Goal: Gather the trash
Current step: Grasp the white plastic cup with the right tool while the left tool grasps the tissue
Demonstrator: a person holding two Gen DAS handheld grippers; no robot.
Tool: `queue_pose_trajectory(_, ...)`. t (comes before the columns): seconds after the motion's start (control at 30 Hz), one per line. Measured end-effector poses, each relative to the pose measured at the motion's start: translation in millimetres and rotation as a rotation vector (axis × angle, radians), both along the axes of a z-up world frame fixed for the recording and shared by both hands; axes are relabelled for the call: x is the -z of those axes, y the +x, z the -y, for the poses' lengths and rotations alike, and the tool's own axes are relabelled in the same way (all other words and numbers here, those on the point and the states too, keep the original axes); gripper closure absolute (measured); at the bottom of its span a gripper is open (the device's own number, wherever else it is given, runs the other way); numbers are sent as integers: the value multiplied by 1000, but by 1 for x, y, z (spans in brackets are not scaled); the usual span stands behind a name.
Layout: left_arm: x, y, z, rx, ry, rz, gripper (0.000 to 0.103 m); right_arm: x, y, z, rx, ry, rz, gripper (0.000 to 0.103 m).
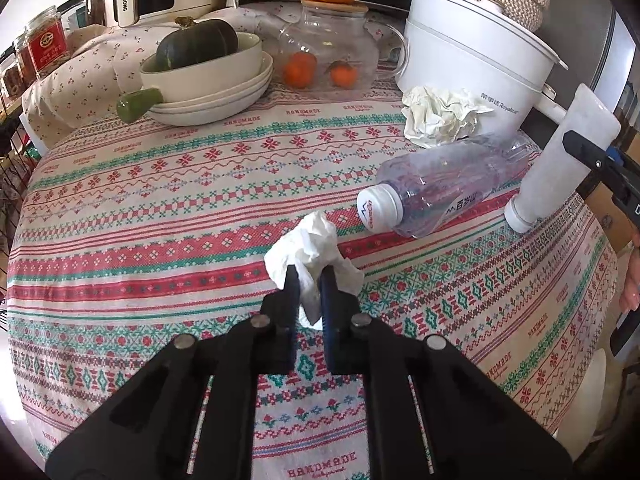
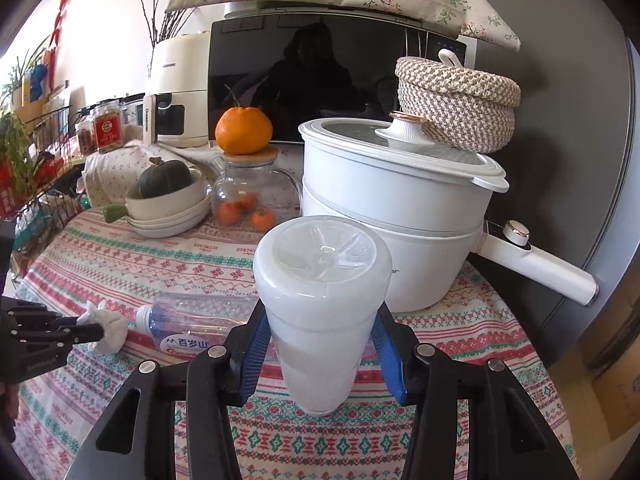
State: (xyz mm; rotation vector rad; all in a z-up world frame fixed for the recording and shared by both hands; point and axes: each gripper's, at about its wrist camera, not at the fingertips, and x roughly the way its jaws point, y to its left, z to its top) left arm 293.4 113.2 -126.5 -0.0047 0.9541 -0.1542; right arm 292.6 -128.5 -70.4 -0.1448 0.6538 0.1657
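My left gripper [image 1: 308, 276] is shut on a crumpled white tissue [image 1: 314, 248] and holds it just above the patterned tablecloth; it also shows in the right wrist view [image 2: 106, 330]. My right gripper [image 2: 320, 320] is shut on a white plastic bottle [image 2: 320, 308], held tilted with its cap down, also in the left wrist view [image 1: 560, 160]. An empty clear water bottle [image 1: 436, 192] lies on its side on the cloth between the two grippers. A crumpled paper ball [image 1: 440, 116] lies by the white pot.
A white electric pot [image 1: 480, 64] with a long handle stands at the right. A glass teapot [image 1: 332, 56] with oranges, stacked bowls [image 1: 208, 84] with a green squash, jars, a microwave [image 2: 320, 80] and a woven basket [image 2: 456, 104] stand at the back.
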Motion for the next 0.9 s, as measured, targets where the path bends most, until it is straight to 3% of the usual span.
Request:
queue_pose_trajectory(0.4, -36, -29, 7, -11, -30, 39, 93, -36, -45, 12, -25, -9, 26, 53)
queue_pose_trajectory(0.9, -87, -91, 63, 102, -97, 72, 93, -80, -122, 46, -26, 3, 31, 53)
